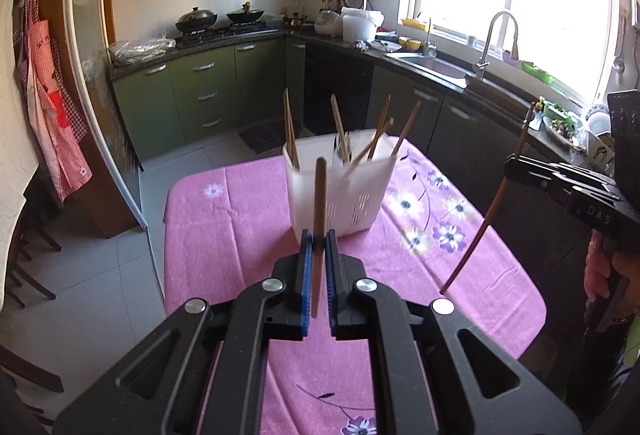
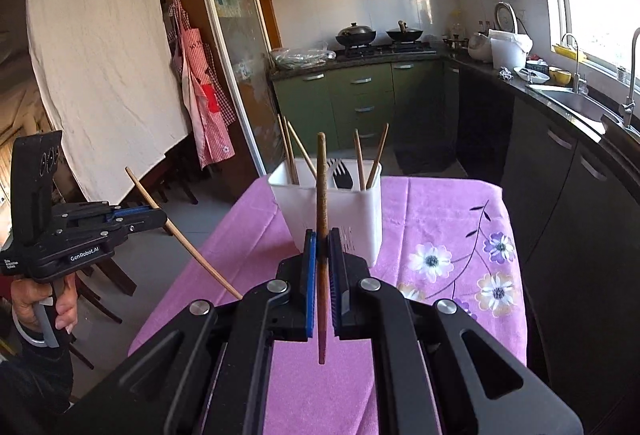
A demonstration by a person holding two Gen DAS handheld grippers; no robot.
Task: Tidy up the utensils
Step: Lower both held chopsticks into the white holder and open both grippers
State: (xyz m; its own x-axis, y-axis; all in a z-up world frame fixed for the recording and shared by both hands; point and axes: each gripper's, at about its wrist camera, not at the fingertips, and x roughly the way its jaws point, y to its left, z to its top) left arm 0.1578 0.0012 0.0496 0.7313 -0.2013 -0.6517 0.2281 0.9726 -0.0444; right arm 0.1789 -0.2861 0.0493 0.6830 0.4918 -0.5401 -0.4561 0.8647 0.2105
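The left gripper (image 1: pixel 319 239) pinches a light brown wooden chopstick (image 1: pixel 319 219) between its blue-lined pads. The stick stands nearly upright: its upper end rises above the fingertips, its lower end hangs down between the fingers towards the pink flowered tablecloth (image 1: pixel 240 219).

The right gripper (image 2: pixel 322 241) is clamped in the same way on a darker reddish-brown chopstick (image 2: pixel 322 187), which crosses the jaws close to their tips, again upright, with a long part above and a long part below.

Both grippers hang above the tablecloth, short of the white plastic slotted utensil holder (image 1: pixel 344 191) standing on it. That holder contains several wooden chopsticks (image 1: pixel 290 127) leaning at different angles and, in the right wrist view, a dark fork (image 2: pixel 340 175) in its middle section.
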